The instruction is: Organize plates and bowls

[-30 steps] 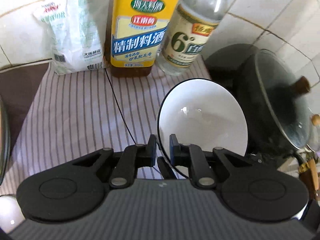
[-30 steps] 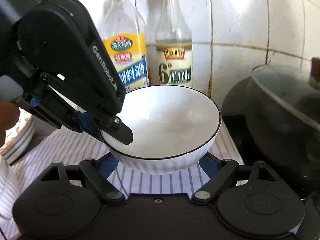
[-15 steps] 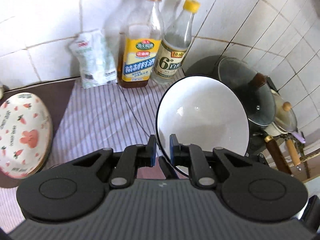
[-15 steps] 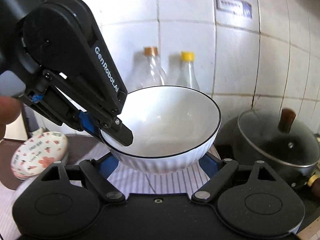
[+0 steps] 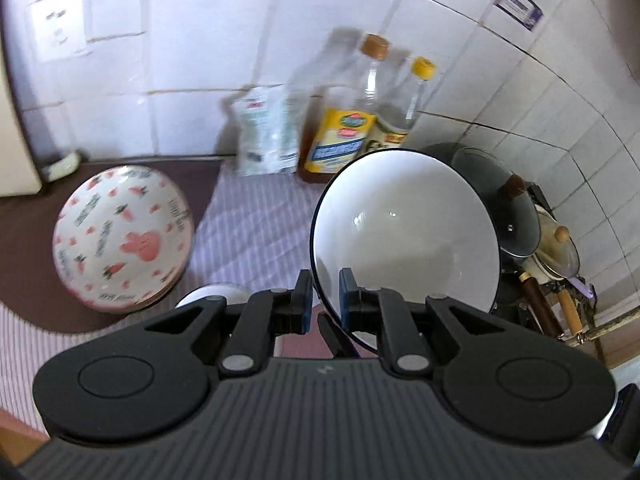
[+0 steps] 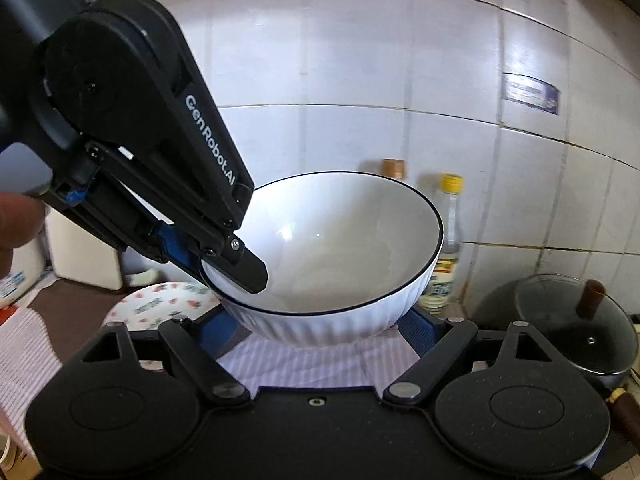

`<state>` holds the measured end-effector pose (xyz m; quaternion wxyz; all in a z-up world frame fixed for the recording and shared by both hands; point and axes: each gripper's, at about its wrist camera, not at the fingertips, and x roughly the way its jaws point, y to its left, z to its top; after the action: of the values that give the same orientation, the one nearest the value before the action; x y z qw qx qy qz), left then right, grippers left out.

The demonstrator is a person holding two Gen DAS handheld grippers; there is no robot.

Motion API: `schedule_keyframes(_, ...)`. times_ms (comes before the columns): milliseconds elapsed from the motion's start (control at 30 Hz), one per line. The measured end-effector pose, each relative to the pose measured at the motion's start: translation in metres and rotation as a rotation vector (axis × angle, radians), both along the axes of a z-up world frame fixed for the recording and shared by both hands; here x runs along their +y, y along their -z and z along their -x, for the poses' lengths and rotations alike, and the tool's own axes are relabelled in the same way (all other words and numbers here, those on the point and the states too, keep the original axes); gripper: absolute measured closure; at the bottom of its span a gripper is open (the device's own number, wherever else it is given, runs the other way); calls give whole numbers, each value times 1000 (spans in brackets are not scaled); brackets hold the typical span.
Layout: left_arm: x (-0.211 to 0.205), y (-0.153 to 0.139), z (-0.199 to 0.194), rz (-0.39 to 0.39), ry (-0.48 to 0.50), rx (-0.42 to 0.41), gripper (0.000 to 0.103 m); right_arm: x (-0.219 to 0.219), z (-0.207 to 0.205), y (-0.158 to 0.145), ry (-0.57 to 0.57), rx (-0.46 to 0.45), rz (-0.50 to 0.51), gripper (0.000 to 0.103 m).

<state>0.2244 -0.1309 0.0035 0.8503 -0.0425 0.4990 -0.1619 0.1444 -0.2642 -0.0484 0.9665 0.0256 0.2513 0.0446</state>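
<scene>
Left wrist view: white bowl [image 5: 404,236] with a dark rim line, tilted, held up off the striped cloth [image 5: 256,232]; rim runs between the two fingers of the left gripper [image 5: 325,296].
Left gripper: nearly closed, pinched on the thin near rim, one finger inside the bowl and one outside.
Right wrist view: same bowl [image 6: 340,256] seen from the side, clear of the counter; left gripper [image 6: 236,260] comes in from upper left and bites the rim.
Right gripper: [image 6: 316,328] jaws wide, blue pads flanking the bowl's ribbed lower wall. Appears to cradle it at both sides; firm contact can't be confirmed, as the bowl hides the pad faces.
Other ware: strawberry-print plates [image 5: 120,236] on the brown mat to the left, edges suggesting a stack; another white dish [image 5: 214,294] partly hidden beside the left gripper.
Surroundings: two bottles [image 5: 360,116] and a bag [image 5: 266,132] against the tiled wall; lidded pot [image 6: 576,328] at right.
Progress: mid-carry, by my reading. Bowl picked up, not yet set down.
Left to do: choose a spot, likely with the other ware; lower, release both grips. Destination not evident.
</scene>
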Motion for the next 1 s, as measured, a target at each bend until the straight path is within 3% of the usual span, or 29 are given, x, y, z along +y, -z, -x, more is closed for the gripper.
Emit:
schedule_keyframes(233,52,11,17,-34,-66,15,91,44,7,5,-87,24,-39,13)
schedule_keyframes(500,93,46,20,-42,-121,76,91,79,4,30,-153,93,-68,13)
schedule_keyframes(667,101,73,13,-27,-126,140,91,89,3,49,-162,160,-77,13)
schedule_keyframes(800,102,90,20,-19,-85,125,90,87,-1,62,-172,210,-82,13)
schedule_keyframes(1000,105,116,13,-9,-98,166,91,90,-10,78,-226,277,-21,13)
